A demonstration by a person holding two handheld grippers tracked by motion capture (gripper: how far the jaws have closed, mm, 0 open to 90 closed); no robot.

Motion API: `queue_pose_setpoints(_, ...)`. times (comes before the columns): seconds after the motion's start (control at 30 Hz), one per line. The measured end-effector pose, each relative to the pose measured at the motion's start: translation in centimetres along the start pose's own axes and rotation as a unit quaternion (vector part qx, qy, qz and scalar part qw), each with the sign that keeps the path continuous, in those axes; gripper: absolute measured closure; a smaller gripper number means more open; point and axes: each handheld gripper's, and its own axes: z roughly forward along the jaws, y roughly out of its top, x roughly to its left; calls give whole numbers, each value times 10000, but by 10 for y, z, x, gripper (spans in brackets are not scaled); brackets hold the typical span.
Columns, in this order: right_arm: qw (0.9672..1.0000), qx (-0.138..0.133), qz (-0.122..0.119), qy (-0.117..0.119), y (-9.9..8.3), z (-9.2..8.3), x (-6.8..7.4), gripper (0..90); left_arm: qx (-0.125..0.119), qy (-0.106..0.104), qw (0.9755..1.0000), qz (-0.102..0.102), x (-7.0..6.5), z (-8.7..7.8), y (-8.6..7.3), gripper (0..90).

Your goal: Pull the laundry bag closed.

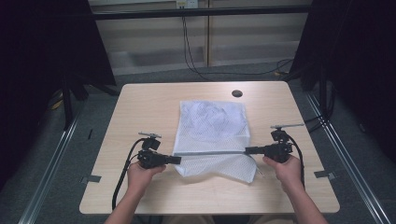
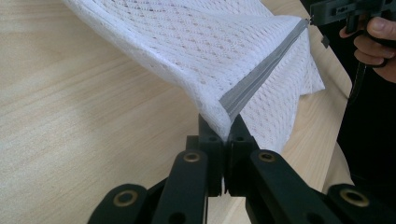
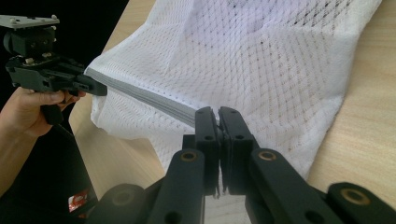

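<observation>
A white mesh laundry bag with a grey zipper [image 1: 212,135] lies near the middle of the pale wooden table [image 1: 140,102], its far part flat on the board and its near part lifted along the zipper line. The left gripper [image 1: 177,160] is clenched on the bag's left end of the grey zipper [image 2: 261,74], the fabric pinched between its black jaws in the left gripper view. The right gripper [image 1: 248,150] is clamped on the opposite end of the zipper, its jaws pressed together on the tape in the right gripper view. The zipper runs taut and straight between the two.

The likely trouble is the grip: each jaw pair holds only a narrow bit of tape and mesh, so a harder pull apart could slide the slick fabric out of one side and drop that end. Uneven pulling would twist the zipper line and bunch the loose near flap [image 1: 219,168]. Too much tension might also snag or stretch the open mesh at the pinch points.
</observation>
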Motion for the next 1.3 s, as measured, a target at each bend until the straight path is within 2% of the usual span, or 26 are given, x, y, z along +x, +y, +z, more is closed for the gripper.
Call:
queue_pose_setpoints(0.2,10000,-71,34,-24,-1,-4,-3,868,14,-82,10000,-8,1,-1,0,885)
queue_pose_setpoints(0.53,10000,-62,29,-24,-2,-6,-2,868,12,-38,10000,4,1,0,1,885)
queue_pose_setpoints(0.8,9999,-85,46,-56,-4,-9,-5,868,18,-80,10000,1,2,-1,2,885)
queue_pose_setpoints(0.97,9999,-71,61,-82,-5,-10,-6,868,46,-18,10000,8,1,0,2,885)
queue_pose_setpoints(1.03,9999,-65,51,-126,-5,-11,-7,868,48,-96,9999,-17,2,0,2,886)
queue_pose_setpoints(1.13,9998,-129,141,-43,-6,-13,-10,868,39,-103,9999,-12,1,0,2,885)
queue_pose_setpoints(1.3,9999,-109,103,-87,-7,-13,-10,868,40,-84,10000,28,1,0,3,885)
